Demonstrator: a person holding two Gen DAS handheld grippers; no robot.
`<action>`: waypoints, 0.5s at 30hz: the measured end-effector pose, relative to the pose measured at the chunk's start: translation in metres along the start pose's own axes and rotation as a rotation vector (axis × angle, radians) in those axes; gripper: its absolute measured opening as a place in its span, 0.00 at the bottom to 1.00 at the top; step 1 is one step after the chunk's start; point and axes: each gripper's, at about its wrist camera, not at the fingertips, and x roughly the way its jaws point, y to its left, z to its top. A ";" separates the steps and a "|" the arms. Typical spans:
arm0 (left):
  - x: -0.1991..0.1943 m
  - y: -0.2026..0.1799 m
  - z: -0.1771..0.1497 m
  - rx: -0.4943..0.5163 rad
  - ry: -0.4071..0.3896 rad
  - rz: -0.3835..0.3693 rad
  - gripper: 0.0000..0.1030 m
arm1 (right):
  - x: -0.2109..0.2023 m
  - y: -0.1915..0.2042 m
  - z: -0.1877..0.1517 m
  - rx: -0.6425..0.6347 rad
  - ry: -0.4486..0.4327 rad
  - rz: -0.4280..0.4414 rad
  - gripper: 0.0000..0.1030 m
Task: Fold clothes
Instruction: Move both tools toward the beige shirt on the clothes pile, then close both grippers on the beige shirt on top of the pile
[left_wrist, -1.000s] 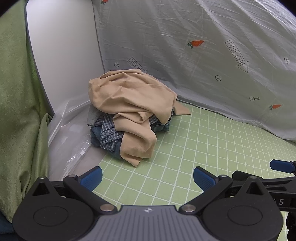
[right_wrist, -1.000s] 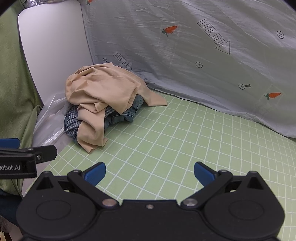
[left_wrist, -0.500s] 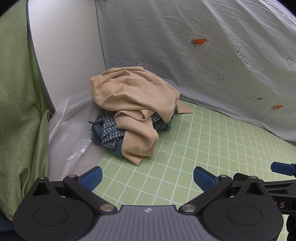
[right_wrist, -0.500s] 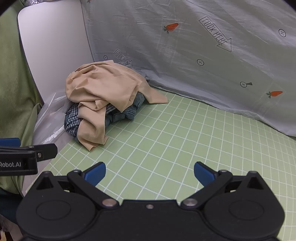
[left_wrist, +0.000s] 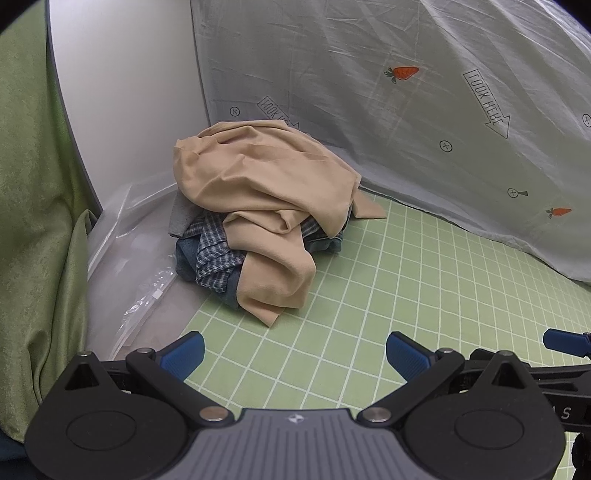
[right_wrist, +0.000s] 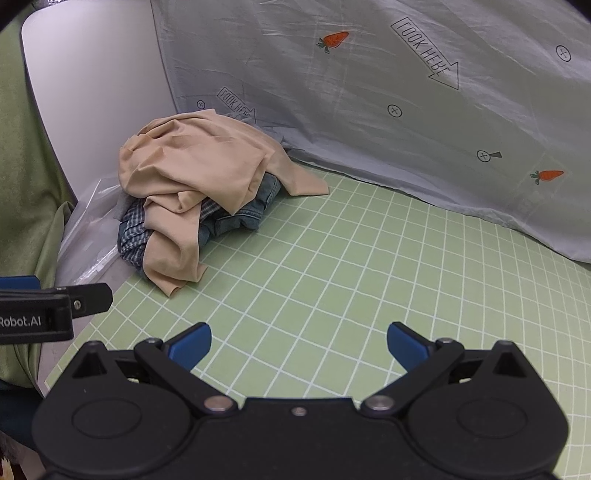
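At nine o'clock in both views hangs a green textured curtain (left_wrist: 33, 221), and just inside it stands a white curved panel (left_wrist: 125, 103). At the panel's foot lies a crumpled clear plastic bag (left_wrist: 129, 266), touching the left side of the clothes.

The heap of unfolded clothes (left_wrist: 258, 221) sits at about eleven o'clock from both claws, on the far left corner of the table, which is covered by a pale green cutting mat with a white grid (left_wrist: 406, 295). A tan soft garment (left_wrist: 266, 184) drapes over the top and hangs down the near side onto the mat; beneath it show a blue-and-white checked shirt (left_wrist: 214, 254) and a dark blue denim piece (right_wrist: 240, 218).

Behind, from twelve to three o'clock, runs a grey sheet printed with carrots and arrows (left_wrist: 406, 110).

The left claw (left_wrist: 294, 354) hovers over the mat with its blue-tipped jaws spread wide, gripping nothing, well short of the heap. The right claw (right_wrist: 299, 341) is just as wide and empty, beside the left one.
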 end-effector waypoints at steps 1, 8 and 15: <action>0.003 0.000 0.001 -0.003 0.003 -0.001 1.00 | 0.002 0.000 0.001 -0.001 0.001 -0.002 1.00; 0.024 0.007 0.018 -0.033 0.013 0.005 1.00 | 0.018 -0.001 0.016 -0.001 0.010 -0.017 1.00; 0.060 0.027 0.052 -0.066 0.015 0.042 1.00 | 0.050 0.002 0.052 -0.006 -0.007 -0.035 0.99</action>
